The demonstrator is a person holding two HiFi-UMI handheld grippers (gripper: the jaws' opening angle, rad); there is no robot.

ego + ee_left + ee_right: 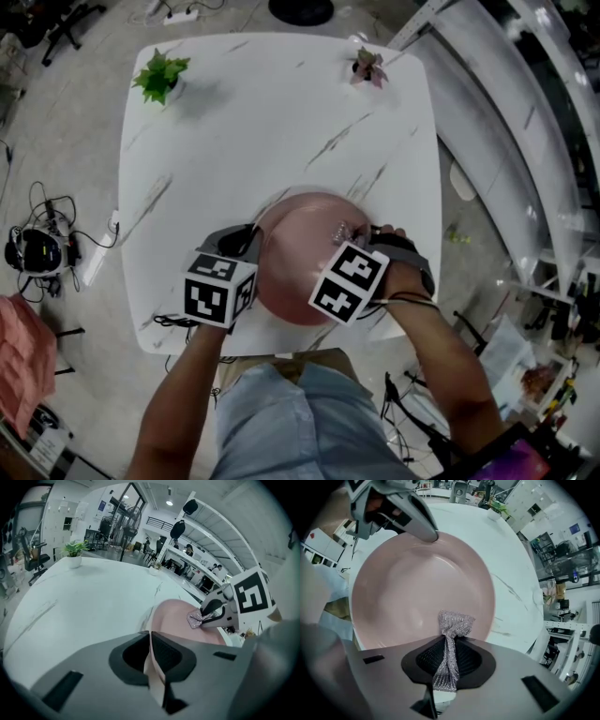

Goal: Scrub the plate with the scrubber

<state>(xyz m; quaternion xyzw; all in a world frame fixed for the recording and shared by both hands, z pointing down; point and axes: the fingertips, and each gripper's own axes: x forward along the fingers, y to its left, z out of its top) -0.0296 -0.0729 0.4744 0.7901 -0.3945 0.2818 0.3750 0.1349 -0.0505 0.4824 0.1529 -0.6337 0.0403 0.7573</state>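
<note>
Right gripper (449, 660) pinches scrubber (455, 623) at plate (403, 588) rim; left gripper (151, 654) clamps opposite rim. We judge scrubbing underway; next, press and sweep inward.

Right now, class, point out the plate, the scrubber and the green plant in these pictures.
plate (417, 592), right gripper view, on the middle of its pink inner face.
scrubber (456, 623), right gripper view, on its bunched silvery end.
plant (161, 75), head view, on its green leaves.
</note>
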